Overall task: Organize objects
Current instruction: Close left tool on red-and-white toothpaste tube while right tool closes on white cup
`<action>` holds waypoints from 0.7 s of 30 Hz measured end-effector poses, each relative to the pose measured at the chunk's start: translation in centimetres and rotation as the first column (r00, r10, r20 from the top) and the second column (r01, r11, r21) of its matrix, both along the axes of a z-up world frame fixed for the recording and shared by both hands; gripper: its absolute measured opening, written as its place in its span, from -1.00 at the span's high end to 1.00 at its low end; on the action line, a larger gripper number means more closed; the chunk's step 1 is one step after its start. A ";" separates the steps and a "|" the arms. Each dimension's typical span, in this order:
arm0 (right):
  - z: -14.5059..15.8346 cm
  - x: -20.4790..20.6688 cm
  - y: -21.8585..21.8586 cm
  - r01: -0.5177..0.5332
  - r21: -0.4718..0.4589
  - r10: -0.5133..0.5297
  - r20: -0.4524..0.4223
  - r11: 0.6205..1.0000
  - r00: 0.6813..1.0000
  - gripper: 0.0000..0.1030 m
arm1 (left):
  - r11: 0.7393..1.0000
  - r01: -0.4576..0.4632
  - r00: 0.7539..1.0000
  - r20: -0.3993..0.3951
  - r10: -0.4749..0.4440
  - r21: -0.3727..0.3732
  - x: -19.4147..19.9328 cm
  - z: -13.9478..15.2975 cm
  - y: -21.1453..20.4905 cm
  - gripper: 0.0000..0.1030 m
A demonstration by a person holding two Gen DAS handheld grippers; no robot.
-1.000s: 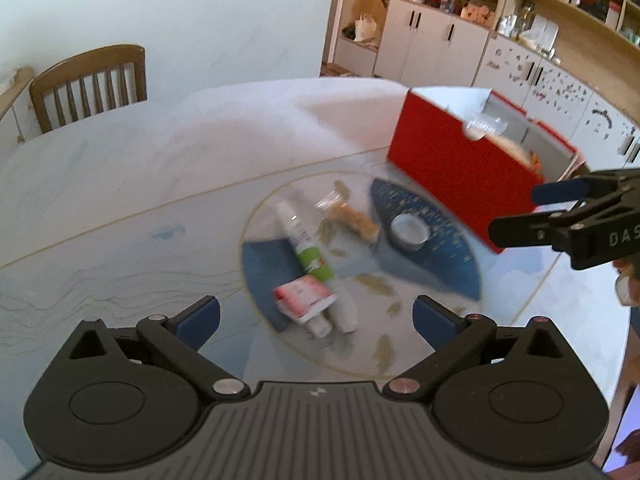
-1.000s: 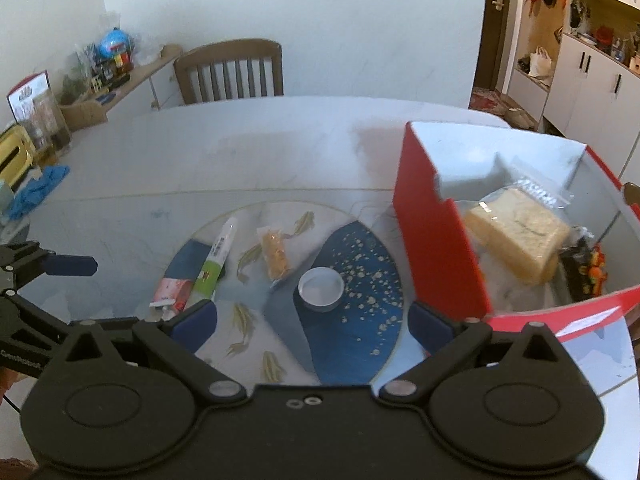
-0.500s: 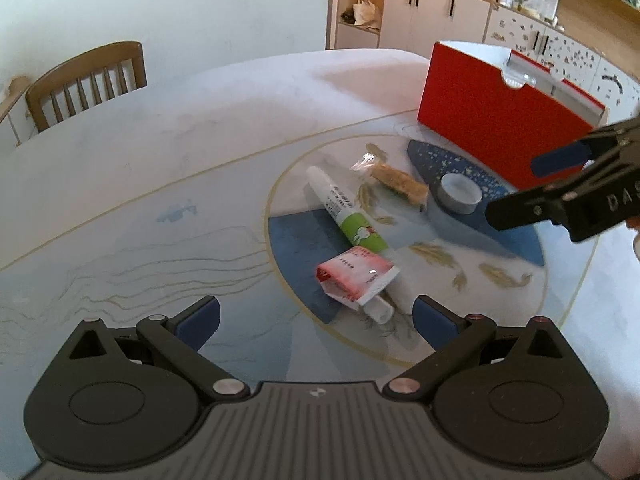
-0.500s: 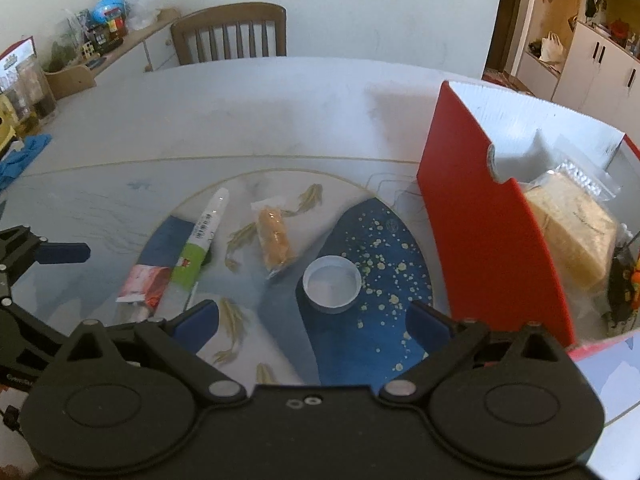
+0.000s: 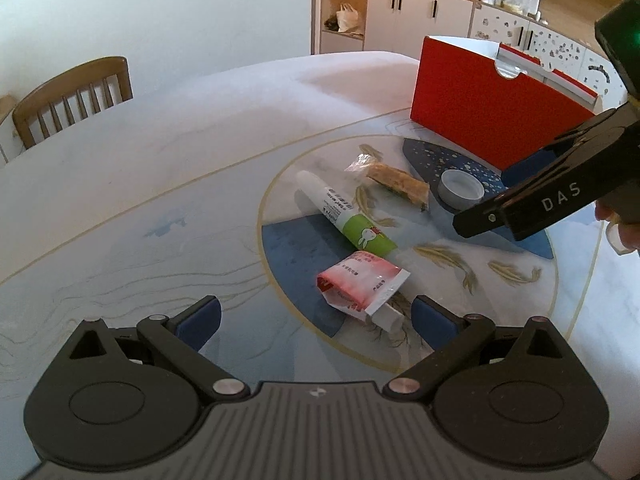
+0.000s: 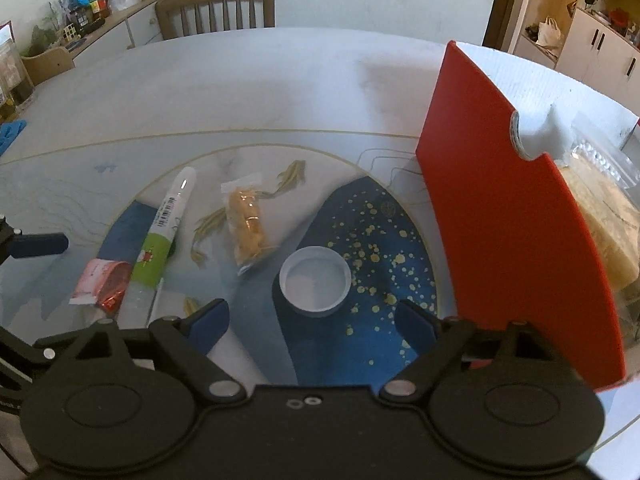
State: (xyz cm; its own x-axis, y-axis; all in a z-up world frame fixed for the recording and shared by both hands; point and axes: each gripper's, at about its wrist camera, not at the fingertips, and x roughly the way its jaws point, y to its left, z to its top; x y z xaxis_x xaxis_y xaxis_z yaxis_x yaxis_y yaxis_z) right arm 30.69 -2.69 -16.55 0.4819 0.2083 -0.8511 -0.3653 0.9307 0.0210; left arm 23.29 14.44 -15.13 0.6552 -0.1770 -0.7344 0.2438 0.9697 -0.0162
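Four loose items lie on the round painted medallion of the worktop (image 5: 160, 152): a white tube with a green band (image 5: 344, 216), lying flat; a crumpled pink-and-white sachet (image 5: 360, 284), touching the tube's lower end; a clear-wrapped snack bar (image 6: 246, 228), just beside the tube; and a shallow white cap (image 6: 315, 280), open side up, on the dark blue speckled patch. One red box (image 6: 500, 208) stands at the medallion's edge, near the cap, open-topped, holding a bagged pale block (image 6: 608, 224) and other things too hidden to name. Left gripper (image 5: 316, 316): fingers spread wide, holding nothing, low over the worktop with the sachet just ahead between the tips. Right gripper (image 6: 310, 320): fingers likewise apart and empty, the cap lying just ahead between them, the box wall close on its right side. One wooden chair (image 6: 216, 8) stands at the far edge of the worktop.
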 end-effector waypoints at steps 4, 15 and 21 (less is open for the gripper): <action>-0.4 0.4 -0.1 0.006 0.001 -0.006 -0.016 1.000 1.000 -0.57 | 1.000 0.021 1.000 0.005 -0.021 0.012 -0.1 -0.3 -0.2 -0.79; -0.4 0.9 0.4 -0.003 -0.001 0.003 0.020 1.000 1.000 -0.17 | 0.998 0.057 0.998 0.035 -0.058 0.023 -0.4 0.1 -1.0 0.18; -0.1 0.7 0.5 0.004 -0.007 -0.004 0.039 1.000 0.999 0.25 | 0.999 0.045 0.998 0.035 -0.046 0.029 -0.3 0.1 -1.3 0.41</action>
State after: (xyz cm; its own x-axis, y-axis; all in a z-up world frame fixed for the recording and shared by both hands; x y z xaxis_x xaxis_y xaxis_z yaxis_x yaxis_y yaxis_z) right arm 31.44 -2.20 -16.61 0.5153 0.2000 -0.8333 -0.3619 0.9322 -0.0001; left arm 22.95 13.13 -14.98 0.6727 -0.1861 -0.7161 0.2871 0.9577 0.0208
